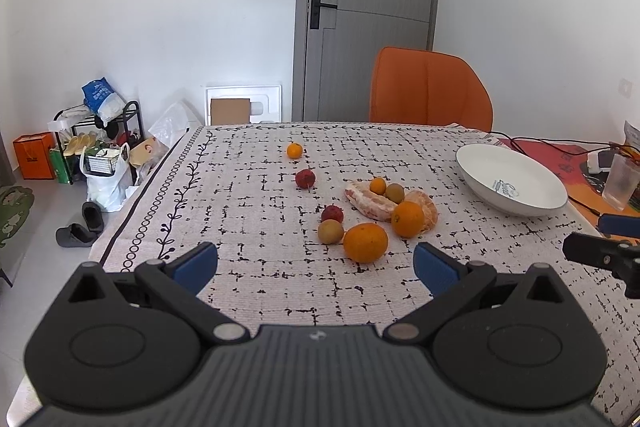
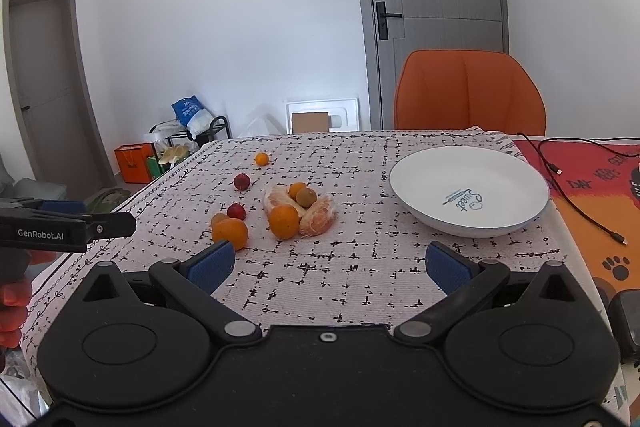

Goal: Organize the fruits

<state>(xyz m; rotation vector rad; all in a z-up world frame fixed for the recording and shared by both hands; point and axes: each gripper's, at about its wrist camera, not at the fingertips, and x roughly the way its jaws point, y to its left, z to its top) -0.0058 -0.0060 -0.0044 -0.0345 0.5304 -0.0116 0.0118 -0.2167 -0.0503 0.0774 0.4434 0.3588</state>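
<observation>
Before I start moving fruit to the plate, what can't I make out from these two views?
- Brown fruit: right wrist view, mostly hidden behind the near orange.
- Peeled citrus: both views, fruit piled on it hide part of it.
- Right hand-held gripper: left wrist view, cut off by the right edge; the jaws can't be judged there.
- Glass: left wrist view, blurred at the edge; contents unclear.

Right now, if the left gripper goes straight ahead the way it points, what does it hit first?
Probably the large orange, nearest the open left gripper; a brownish kiwi-like fruit sits just beside it. Depth is uncertain.
</observation>
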